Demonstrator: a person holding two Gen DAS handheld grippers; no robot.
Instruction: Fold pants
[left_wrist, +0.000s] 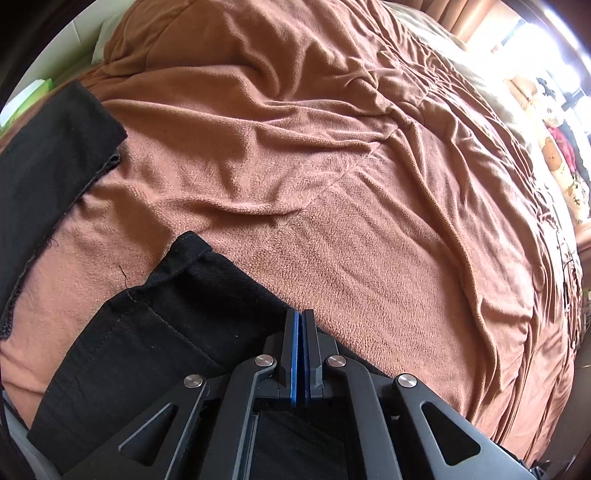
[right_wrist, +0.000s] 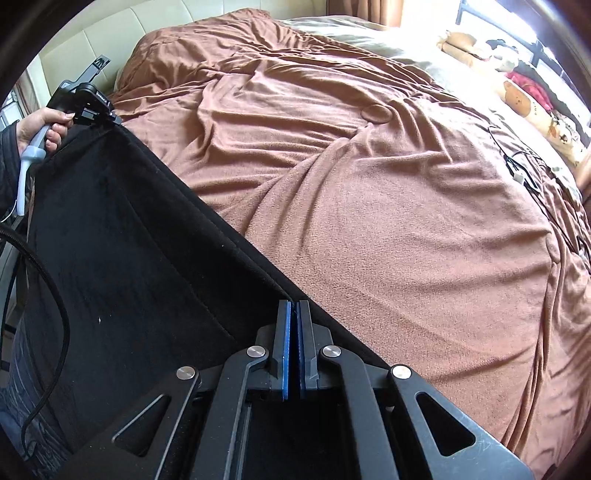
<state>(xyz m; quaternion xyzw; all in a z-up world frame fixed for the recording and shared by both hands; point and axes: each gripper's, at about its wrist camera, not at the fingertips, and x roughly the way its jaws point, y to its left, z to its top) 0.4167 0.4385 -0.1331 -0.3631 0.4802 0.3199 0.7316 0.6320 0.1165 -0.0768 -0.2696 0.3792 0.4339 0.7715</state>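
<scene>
Black cloth fills the near part of both wrist views: these are the pants (right_wrist: 122, 236), one pair, and you have them by one long edge with a gripper at each end. Your right gripper (right_wrist: 294, 314) has its blue-faced fingers (right_wrist: 283, 343) pressed together at the near end of that edge, and the cloth runs taut from there, up and to the left, to your left gripper (right_wrist: 90, 105) at the far end, which your hand (right_wrist: 40, 127) carries by its pale handle. The line between the two is straight, which I judge to be the point of the hold: with the edge stretched, the panel below it hangs flat and can be laid over without bunching. In the left wrist view your left gripper (left_wrist: 300, 325) likewise has its pads (left_wrist: 293, 350) together on the border of the black cloth, just where it meets the brown blanket (left_wrist: 332, 166); a hemmed end of the pants (left_wrist: 184, 251) lies just to the left of it, and another black stretch (left_wrist: 55, 147) lies further left, well apart, with blanket showing between. So count two grippers, both clamped on the pants, one hand in view, one garment. Beyond it the rumpled blanket covers the bed, one pale padded headboard (right_wrist: 122, 40) stands at the far left, and soft toys (right_wrist: 532, 107) lie along the bright far right; I cannot count them.
</scene>
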